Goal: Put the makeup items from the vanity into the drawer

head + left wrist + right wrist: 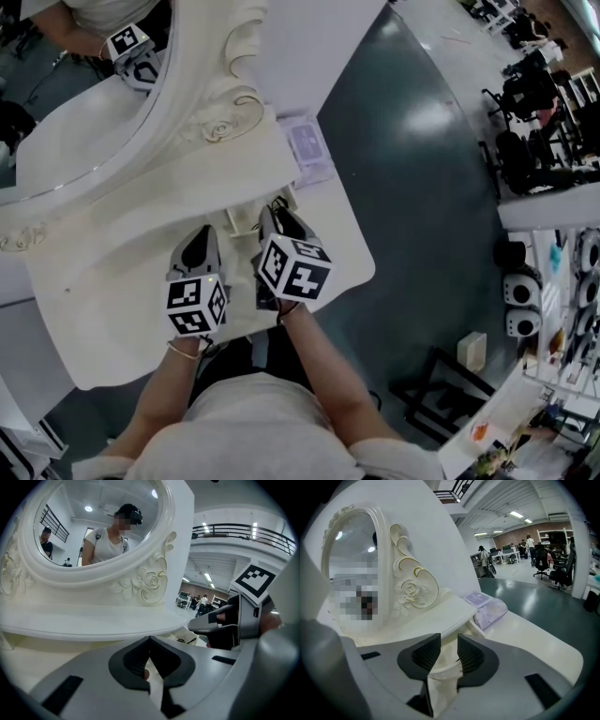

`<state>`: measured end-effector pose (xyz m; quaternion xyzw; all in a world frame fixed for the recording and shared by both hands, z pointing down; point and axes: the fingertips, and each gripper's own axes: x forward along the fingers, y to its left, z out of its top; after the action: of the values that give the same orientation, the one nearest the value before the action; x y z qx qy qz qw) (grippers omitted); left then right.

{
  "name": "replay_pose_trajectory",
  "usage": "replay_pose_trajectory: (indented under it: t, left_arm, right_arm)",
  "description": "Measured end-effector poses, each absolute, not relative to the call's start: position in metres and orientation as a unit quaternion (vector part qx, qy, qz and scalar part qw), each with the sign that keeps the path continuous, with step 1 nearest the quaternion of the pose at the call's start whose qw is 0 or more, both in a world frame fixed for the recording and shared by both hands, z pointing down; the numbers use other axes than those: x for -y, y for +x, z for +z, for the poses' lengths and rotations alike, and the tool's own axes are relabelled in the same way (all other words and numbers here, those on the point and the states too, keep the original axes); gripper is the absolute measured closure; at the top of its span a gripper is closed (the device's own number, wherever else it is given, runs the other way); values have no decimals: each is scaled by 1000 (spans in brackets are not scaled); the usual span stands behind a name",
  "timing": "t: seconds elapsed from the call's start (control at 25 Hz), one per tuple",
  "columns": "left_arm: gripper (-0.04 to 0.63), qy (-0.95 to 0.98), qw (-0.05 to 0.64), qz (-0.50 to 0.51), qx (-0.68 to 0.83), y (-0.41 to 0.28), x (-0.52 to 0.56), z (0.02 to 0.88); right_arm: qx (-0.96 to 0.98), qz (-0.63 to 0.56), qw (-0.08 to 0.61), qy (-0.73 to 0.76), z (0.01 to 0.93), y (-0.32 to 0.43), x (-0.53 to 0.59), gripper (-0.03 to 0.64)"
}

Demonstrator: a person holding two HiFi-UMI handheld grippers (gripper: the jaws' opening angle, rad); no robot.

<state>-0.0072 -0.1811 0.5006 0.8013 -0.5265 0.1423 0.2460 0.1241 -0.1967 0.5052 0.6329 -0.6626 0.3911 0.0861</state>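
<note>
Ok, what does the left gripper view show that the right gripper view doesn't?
Only the left gripper view: the right gripper with its marker cube, coming in from the right, and the left gripper with its own jaws together.

Only the right gripper view: a lilac pack lying on the vanity top beside the mirror, the dark floor, and the right gripper's jaws apart, gripping nothing.

Both: the carved white mirror frame with its rose, and the vanity.

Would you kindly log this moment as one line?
left gripper: shut | right gripper: open | both above vanity | purple pack on vanity
</note>
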Motion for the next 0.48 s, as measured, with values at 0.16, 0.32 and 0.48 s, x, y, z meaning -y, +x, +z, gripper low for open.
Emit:
replay_pose_trajectory:
  t: [0.16, 0.32, 0.48]
  left_arm:
    - [594, 802, 245, 143, 526, -6, 178, 500]
    - [592, 801, 247, 142, 527, -7, 172, 501]
    - [592, 802, 244, 140, 527, -5, 167, 499]
  right_arm:
    - [656, 390, 84, 641, 505, 134, 192, 505]
    - [656, 389, 87, 641, 505, 136, 185, 505]
    - [657, 385, 87, 642, 503, 138, 177, 505]
